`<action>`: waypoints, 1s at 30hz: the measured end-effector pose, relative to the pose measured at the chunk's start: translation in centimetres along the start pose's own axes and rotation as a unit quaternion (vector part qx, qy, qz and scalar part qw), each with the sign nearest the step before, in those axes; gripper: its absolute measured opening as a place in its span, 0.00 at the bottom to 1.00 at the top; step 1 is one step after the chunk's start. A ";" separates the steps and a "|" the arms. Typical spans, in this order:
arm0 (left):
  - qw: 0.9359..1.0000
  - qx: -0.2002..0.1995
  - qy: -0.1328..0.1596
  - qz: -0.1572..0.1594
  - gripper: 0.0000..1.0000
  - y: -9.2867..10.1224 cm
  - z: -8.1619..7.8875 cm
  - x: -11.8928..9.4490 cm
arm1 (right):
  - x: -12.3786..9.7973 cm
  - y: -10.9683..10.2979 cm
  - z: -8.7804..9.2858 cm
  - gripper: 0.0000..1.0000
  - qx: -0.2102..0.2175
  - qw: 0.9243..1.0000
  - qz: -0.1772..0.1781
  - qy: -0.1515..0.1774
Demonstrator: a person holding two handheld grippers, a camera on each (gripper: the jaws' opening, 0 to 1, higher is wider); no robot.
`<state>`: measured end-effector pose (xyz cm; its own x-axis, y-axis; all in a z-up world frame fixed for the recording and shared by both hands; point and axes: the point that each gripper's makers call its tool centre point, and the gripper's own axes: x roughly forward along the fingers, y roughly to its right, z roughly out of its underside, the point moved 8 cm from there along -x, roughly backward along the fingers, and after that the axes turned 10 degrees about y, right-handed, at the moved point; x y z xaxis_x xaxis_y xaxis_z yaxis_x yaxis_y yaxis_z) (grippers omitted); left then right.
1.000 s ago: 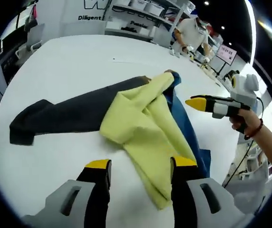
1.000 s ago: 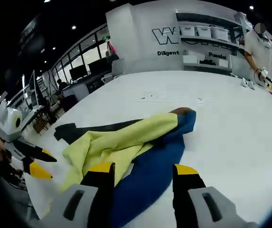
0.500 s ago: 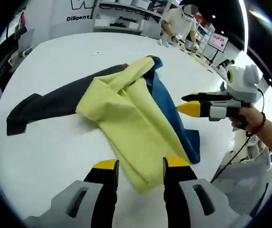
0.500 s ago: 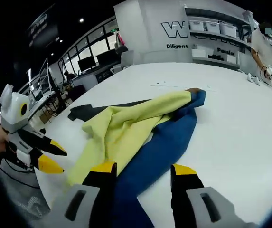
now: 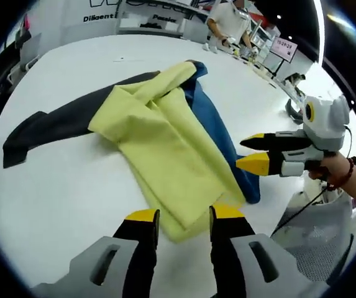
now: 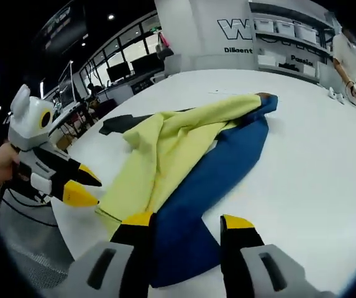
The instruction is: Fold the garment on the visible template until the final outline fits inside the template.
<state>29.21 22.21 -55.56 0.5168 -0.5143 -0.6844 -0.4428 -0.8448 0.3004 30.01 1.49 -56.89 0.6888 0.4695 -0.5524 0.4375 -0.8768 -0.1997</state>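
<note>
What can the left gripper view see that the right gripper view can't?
Left gripper view alone: the right gripper seen from outside, fingers apart, held by a hand with a bracelet, and a pink screen far off.

Right gripper view alone: the left gripper seen from outside, fingers apart, and the big wall letters.

Both: the white table, with the yellow cloth, blue cloth and dark cloth overlapping on it.
</note>
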 end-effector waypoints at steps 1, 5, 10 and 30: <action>1.000 -0.003 -0.001 0.000 0.30 0.0 0.1 0.1 | 0.0 0.0 0.0 0.37 0.000 1.000 0.000 0.000; 1.000 0.020 -0.022 -0.007 0.30 0.3 0.7 0.6 | -0.4 -0.6 0.9 0.36 0.001 1.000 -0.002 -0.012; 0.999 0.029 -0.034 -0.020 0.27 0.5 1.2 1.1 | -0.5 -1.4 2.0 0.29 -0.028 0.999 0.006 -0.035; 0.999 -0.016 -0.021 -0.027 0.02 0.2 0.8 1.5 | 0.2 -2.0 2.1 0.00 -0.099 0.993 0.034 -0.047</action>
<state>29.28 21.36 -57.04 0.5082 -0.4621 -0.7268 -0.3916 -0.8756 0.2829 28.05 3.15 -58.33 0.6673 0.3907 -0.6341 0.5036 -0.8640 -0.0024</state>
